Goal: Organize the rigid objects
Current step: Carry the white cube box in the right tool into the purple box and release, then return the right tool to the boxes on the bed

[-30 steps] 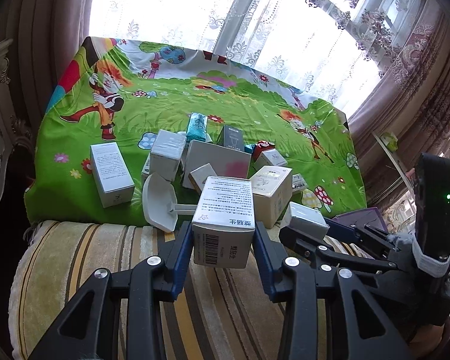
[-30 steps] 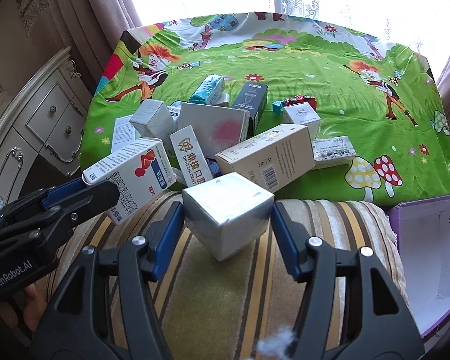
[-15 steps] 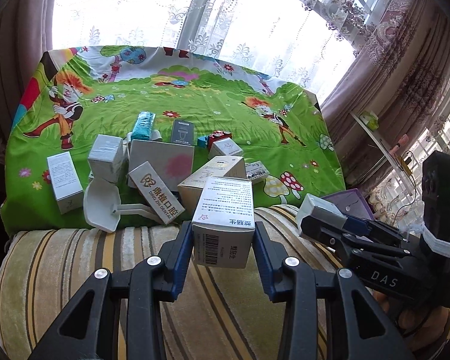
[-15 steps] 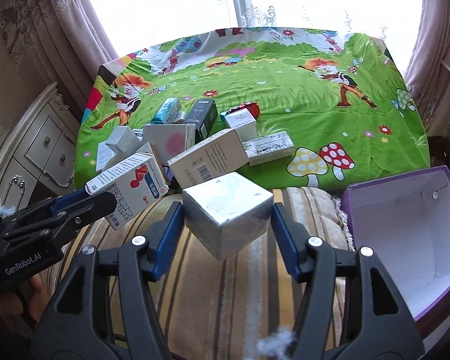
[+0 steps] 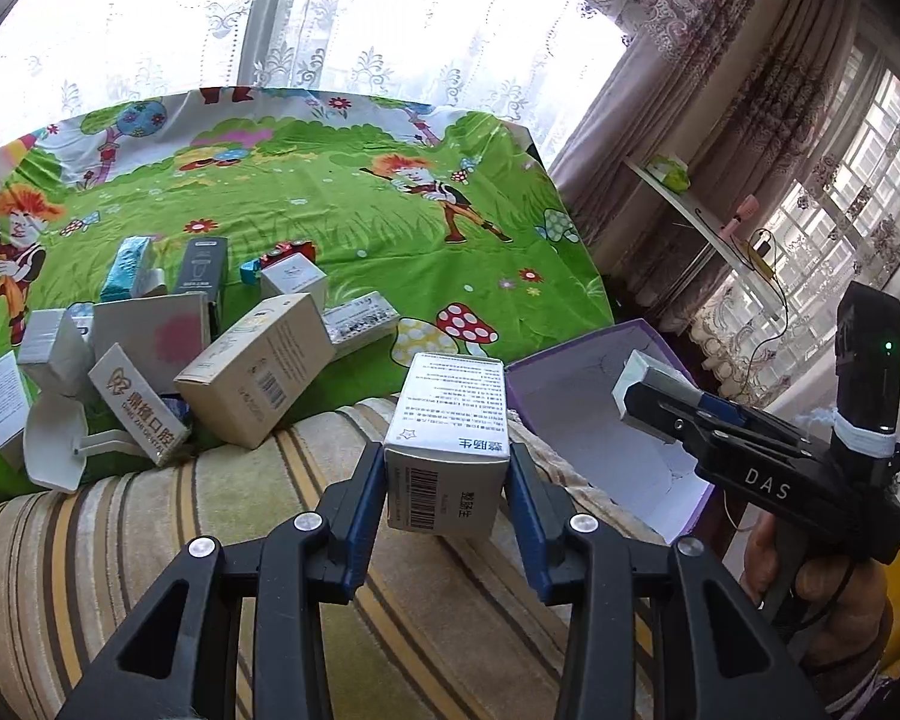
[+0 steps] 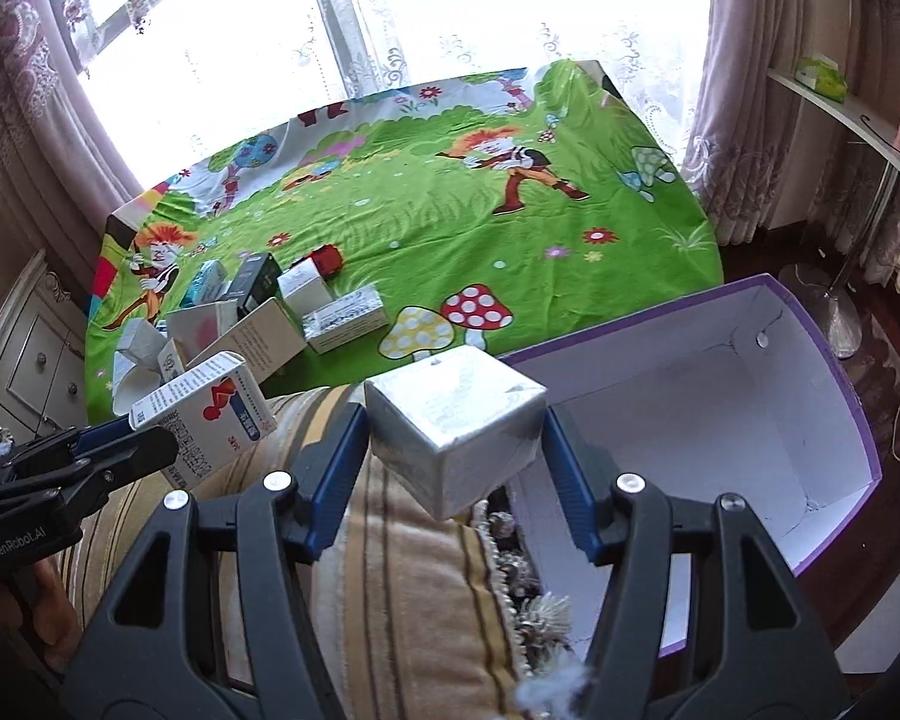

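We have swung both loads away from the pile toward the purple box point(image 6: 720, 372), left gripper point(image 5: 447, 474) clamping a white carton point(image 5: 450, 438), right gripper point(image 6: 453, 456) clamping a silver cube point(image 6: 453, 426) at its rim, so drop-off looks next.

Bright daylight floods through tall windows point(image 5: 342, 18) hung with white lace curtains point(image 6: 510, 6) at the far side. Heavy mauve patterned drapes point(image 5: 708, 60) frame them on the right. A bed under a green cartoon-print sheet point(image 5: 354, 204) fills the middle, and a beige striped cushion point(image 5: 222, 510) lies near. On the left stands a cream carved cabinet point(image 6: 36, 354) with drawers. On the right a narrow white shelf point(image 5: 708, 222) runs along the wall above a dark floor point(image 6: 888, 348).
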`<state>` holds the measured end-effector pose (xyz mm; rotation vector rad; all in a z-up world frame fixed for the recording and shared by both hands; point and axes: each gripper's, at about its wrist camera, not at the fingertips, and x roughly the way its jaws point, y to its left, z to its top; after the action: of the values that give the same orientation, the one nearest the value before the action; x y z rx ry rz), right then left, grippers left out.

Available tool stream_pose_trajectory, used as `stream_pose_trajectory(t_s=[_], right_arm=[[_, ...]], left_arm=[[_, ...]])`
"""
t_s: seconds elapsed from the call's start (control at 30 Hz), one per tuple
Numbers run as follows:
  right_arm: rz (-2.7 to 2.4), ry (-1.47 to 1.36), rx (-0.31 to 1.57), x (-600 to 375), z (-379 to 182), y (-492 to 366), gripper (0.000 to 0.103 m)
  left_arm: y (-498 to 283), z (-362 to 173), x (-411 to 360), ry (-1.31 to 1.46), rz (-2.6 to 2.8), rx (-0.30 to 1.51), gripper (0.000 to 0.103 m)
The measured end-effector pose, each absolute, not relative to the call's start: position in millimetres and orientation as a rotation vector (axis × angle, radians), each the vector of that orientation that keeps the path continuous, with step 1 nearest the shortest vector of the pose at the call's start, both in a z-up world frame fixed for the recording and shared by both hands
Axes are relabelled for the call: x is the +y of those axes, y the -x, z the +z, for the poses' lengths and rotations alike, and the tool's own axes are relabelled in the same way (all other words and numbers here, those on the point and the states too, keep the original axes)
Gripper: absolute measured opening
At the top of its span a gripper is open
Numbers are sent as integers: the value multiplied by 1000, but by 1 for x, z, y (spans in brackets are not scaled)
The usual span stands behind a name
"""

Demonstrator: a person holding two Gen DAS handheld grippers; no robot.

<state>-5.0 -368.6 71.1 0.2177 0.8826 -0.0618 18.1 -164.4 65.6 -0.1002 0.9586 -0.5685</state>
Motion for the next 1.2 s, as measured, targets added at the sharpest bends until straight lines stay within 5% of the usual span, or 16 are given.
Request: stream_pose_trajectory(t_s=[0.6,0.7,0.83,1.2], right_arm=[[-321,-207,913,-455,40,33,64],[-337,-212,920,-459,37,35,64],[-330,-212,922,-459,36,35,72],[-294,-199,896,-447,40,32,84]], left_arm=[[-16,49,-271,-3,-745,1043,41],[-16,45,-280,1,-773,1064,45],[-15,44,-279,4,-771,1057,67],[-23,47,-225,114,-597,978,74]])
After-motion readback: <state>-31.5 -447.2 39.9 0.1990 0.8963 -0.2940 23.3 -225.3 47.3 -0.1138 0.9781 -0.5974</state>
